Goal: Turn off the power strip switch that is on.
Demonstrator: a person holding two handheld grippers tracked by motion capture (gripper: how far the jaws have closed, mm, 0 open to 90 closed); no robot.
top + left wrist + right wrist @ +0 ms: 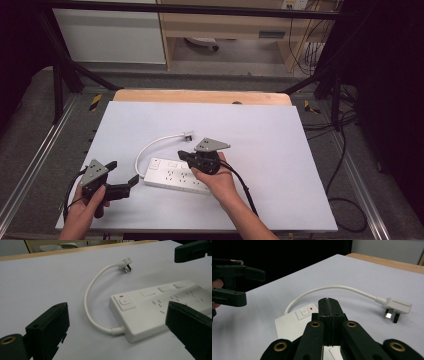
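Your right tool (186, 156) hovers pressed shut and empty over the power strip (176, 176), which lies mid-table (280, 150); your left tool (122, 179) gapes wide just beside the strip's switch end.

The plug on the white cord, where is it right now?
The plug lies on the white sheet just behind the power strip, beside the shut right gripper.

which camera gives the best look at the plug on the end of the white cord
The right gripper view: the plug lies close, its metal pins clear. The left gripper view shows it farther off and smaller; in the high view it is tiny.
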